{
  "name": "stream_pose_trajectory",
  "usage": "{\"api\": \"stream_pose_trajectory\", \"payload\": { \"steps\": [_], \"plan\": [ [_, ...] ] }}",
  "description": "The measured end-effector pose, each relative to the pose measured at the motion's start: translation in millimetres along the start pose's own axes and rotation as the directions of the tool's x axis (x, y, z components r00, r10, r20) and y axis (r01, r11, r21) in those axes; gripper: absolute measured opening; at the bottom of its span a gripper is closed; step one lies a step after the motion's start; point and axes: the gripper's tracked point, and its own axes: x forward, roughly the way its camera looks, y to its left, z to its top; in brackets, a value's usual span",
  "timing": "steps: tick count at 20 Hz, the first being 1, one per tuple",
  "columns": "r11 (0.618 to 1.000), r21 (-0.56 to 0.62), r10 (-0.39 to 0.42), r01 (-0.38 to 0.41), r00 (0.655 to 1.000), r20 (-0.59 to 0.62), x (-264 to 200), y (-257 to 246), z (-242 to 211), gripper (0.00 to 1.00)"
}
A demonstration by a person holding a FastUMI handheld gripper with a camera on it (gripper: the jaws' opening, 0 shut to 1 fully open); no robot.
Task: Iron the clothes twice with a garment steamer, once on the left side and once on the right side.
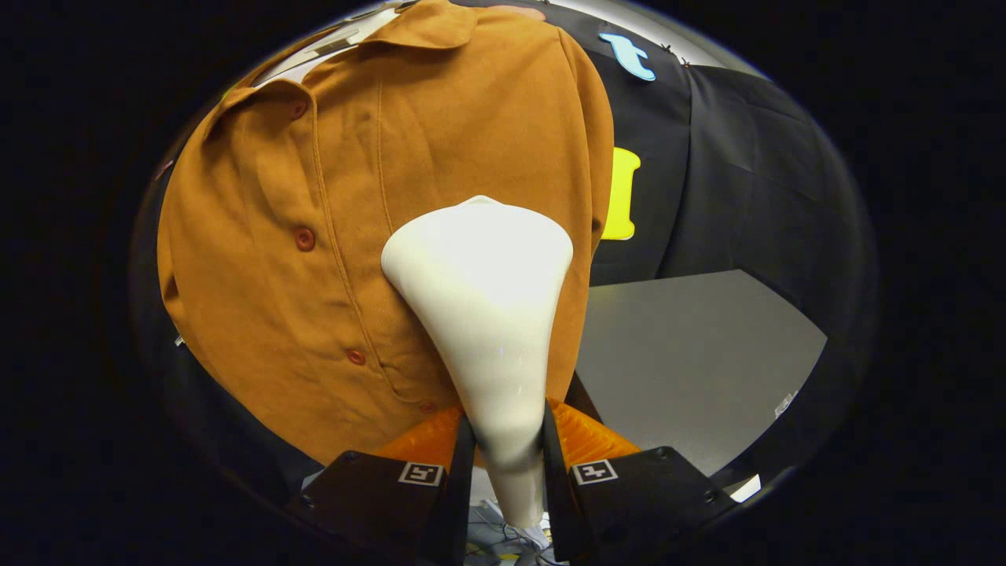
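While both fingers of the gripper pinch its narrow neck from either side, the white plastic cone-shaped garment steamer reaches toward twelve o'clock, its wide head lying against the rust-brown buttoned polo shirt. That head sits just at three o'clock of the shirt's button placket. At four o'clock of the steamer lies a grey tabletop.

surface: grey tabletop, matte, to the right of the hanging shirt, beyond the fingers | backing: black cloth wall behind its far edge | on it: 1 small pale object at near-right edge, too small to identify
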Motion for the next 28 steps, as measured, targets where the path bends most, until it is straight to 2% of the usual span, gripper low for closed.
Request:
{"api": "stream_pose_trajectory", "payload": {
  "steps": [12,18,22,28],
  "plan": [
    [1.0,0.009,0.018,-0.016,0.985,-0.17,19,-5,-66,0.45],
    [1.0,0.015,0.025,-0.022,0.98,-0.2,14,-8,-80,0.45],
    [1.0,0.011,0.024,-0.022,0.991,-0.132,-9,-9,-54,0.45],
    [0.998,0.003,0.064,-0.064,0.995,0.082,-62,14,24,0.45]
  ]
}}
